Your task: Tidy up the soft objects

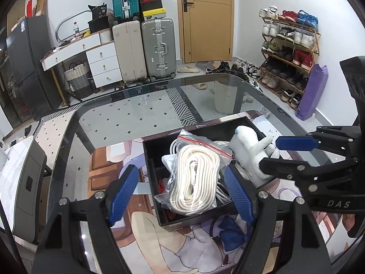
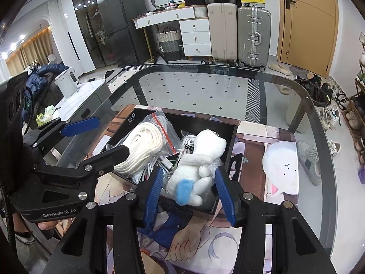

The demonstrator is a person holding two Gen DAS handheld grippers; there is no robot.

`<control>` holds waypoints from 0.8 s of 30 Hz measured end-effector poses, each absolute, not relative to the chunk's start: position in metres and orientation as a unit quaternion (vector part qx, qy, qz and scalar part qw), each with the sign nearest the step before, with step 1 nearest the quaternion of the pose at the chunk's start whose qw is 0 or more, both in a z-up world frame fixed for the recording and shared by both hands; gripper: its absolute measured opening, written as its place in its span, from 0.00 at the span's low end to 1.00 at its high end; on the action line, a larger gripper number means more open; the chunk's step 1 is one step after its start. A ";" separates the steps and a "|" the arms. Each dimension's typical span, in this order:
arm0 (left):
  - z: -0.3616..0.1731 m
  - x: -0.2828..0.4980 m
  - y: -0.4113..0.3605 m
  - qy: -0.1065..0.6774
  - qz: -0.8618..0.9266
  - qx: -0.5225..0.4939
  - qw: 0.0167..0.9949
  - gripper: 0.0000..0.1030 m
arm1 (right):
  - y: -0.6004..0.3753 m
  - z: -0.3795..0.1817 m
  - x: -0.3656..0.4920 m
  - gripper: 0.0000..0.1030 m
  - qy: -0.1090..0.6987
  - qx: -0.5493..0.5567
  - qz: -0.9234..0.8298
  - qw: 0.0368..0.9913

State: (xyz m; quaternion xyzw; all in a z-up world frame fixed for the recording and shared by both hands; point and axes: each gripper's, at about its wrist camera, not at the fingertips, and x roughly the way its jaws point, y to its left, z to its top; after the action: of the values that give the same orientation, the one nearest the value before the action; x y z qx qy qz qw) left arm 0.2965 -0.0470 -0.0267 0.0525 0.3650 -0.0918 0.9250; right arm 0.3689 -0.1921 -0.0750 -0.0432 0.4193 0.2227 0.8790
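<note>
Nearest the left wrist camera, the left gripper (image 1: 181, 193) is spread wide, its blue pads either side of a clear zip bag of coiled white rope (image 1: 194, 178) without pressing on it. The bag leans in the near left part of a black box (image 1: 205, 217), which rests on a printed mat (image 1: 141, 228) laid over the glass table (image 1: 136, 105).

In the right wrist view, the right gripper (image 2: 189, 191) is likewise open, its pads flanking a white plush toy (image 2: 198, 159) with a blue patch at its near end. Whether the pads touch the plush cannot be told. The toy lies in the near right part of the same black box (image 2: 230, 146), on top of loose white cables (image 2: 157, 162), with the rope bag (image 2: 146, 141) just to its left.

Farther right on the mat lies a round white cushion with a small face (image 2: 280, 162), well apart from the box.

Beyond the table's far edge stand a white drawer unit (image 1: 102, 61), beige and grey suitcases (image 1: 146, 50), a wooden door (image 1: 205, 20), and, to the right, a shoe rack (image 1: 289, 52) full of shoes.
</note>
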 end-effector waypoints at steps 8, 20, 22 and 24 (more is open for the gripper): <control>-0.021 0.283 -0.045 0.357 -0.095 0.048 0.928 0.80 | -0.195 -0.063 0.347 0.51 0.405 -0.053 0.218 0.886; 0.000 0.239 -0.037 0.301 -0.076 0.015 0.950 0.94 | -0.204 -0.035 0.305 0.80 0.356 -0.030 0.200 0.912; 0.008 0.227 -0.036 0.281 -0.066 0.007 0.957 0.95 | -0.207 -0.029 0.297 0.82 0.347 -0.021 0.195 0.917; 0.015 0.216 -0.038 0.265 -0.070 0.007 0.962 0.96 | -0.210 -0.022 0.286 0.82 0.342 -0.004 0.197 0.919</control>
State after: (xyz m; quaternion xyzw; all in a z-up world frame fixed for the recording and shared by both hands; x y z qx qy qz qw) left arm 0.2160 -0.0378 0.0148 0.0074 0.2646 -0.0701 0.9618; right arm 0.2859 -0.2099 -0.0224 -0.0043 0.3418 0.1972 0.9188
